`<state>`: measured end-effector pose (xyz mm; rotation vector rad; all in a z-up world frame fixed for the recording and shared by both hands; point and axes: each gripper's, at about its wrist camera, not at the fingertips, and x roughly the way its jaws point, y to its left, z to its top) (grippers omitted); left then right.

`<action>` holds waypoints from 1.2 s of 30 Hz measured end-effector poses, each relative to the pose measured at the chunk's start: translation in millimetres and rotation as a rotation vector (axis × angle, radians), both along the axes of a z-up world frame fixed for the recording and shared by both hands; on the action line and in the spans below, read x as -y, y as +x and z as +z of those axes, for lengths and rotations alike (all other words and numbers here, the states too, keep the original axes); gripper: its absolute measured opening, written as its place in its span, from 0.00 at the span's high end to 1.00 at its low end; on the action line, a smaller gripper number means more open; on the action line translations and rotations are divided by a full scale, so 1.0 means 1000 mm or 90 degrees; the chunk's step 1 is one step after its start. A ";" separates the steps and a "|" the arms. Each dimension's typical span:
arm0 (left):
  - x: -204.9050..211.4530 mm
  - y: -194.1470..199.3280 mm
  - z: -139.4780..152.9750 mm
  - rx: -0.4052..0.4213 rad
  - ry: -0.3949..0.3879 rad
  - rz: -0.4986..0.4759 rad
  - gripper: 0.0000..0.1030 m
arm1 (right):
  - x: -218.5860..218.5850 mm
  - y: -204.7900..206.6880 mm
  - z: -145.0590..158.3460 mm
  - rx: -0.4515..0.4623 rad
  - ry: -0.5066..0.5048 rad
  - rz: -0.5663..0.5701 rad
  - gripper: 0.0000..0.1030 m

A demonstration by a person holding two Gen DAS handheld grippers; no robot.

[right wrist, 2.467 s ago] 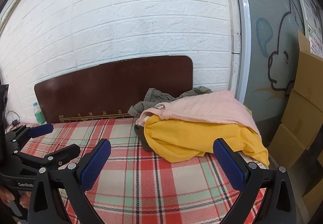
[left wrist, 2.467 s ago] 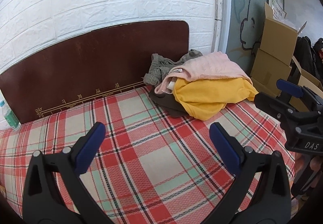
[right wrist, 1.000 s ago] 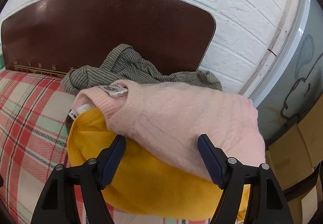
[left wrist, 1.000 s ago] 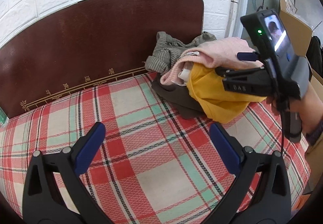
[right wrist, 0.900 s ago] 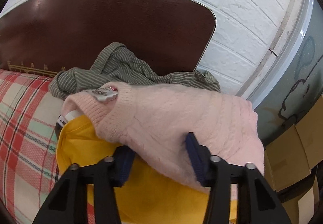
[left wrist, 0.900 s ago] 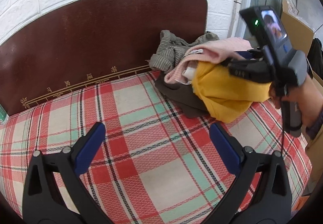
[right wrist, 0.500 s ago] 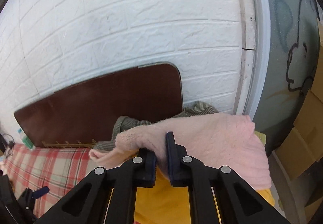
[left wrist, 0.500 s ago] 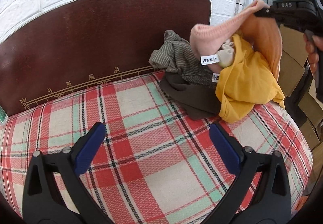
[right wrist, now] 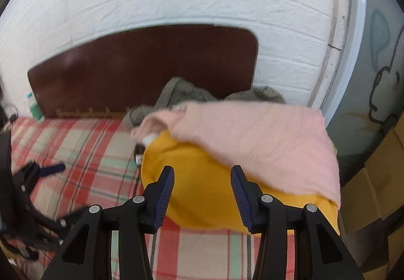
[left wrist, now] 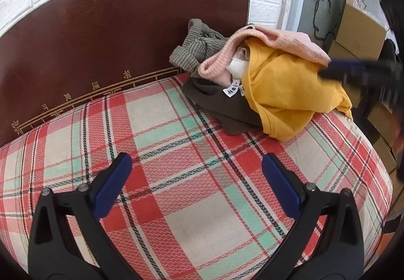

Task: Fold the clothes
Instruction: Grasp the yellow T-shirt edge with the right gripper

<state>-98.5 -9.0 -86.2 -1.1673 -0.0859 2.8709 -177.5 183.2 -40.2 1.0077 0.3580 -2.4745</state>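
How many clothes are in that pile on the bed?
4 that I can see: pink sweater on top, yellow top under it, brown garment at the bottom, striped one behind by the headboard. More may be hidden underneath.

Both views bedward (shared clothes pile (left wrist: 265, 73))
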 end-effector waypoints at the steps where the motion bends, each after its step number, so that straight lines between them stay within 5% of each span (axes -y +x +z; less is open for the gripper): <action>1: 0.000 0.000 0.000 0.000 0.000 0.000 0.00 | 0.004 0.006 -0.012 0.006 0.027 0.008 0.54; 6: -0.003 0.002 -0.001 0.004 -0.011 -0.004 0.00 | 0.007 -0.006 -0.035 0.015 0.012 -0.003 0.54; 9: 0.000 0.006 -0.002 0.004 -0.018 -0.006 0.00 | -0.015 -0.026 -0.022 0.013 -0.121 -0.063 0.53; 12: 0.006 0.007 -0.004 0.008 -0.014 -0.003 0.00 | -0.051 -0.052 -0.021 0.085 -0.306 -0.132 0.24; 14: 0.010 0.007 -0.006 0.013 -0.006 -0.001 0.00 | -0.075 -0.068 -0.035 0.164 -0.413 -0.184 0.24; 18: 0.019 0.006 -0.011 0.020 0.011 0.002 0.00 | -0.120 -0.069 -0.059 0.210 -0.612 -0.253 0.24; 21: 0.023 0.004 -0.015 0.028 0.032 0.000 0.00 | -0.128 -0.077 -0.064 0.197 -0.629 -0.274 0.31; 23: 0.025 0.004 -0.016 0.029 0.037 -0.004 0.00 | -0.127 -0.088 -0.062 0.186 -0.610 -0.280 0.56; 24: 0.026 0.004 -0.016 0.028 0.039 -0.005 0.00 | -0.121 -0.097 -0.053 0.173 -0.565 -0.282 0.83; 25: 0.027 0.004 -0.016 0.026 0.043 -0.006 0.00 | -0.117 -0.104 -0.043 0.159 -0.534 -0.278 0.87; 32: 0.034 -0.002 -0.017 0.018 0.059 -0.008 0.00 | -0.064 -0.184 0.067 0.026 -0.364 -0.189 0.85; 33: 0.033 -0.004 -0.018 0.019 0.058 -0.014 0.00 | -0.050 -0.194 0.074 0.017 -0.347 -0.157 0.78; 34: 0.031 -0.005 -0.020 0.020 0.057 -0.021 0.00 | -0.035 -0.197 0.068 0.016 -0.280 -0.155 0.57; 36: 0.028 -0.008 -0.022 0.021 0.056 -0.033 0.00 | -0.007 -0.202 0.056 0.013 -0.148 -0.150 0.33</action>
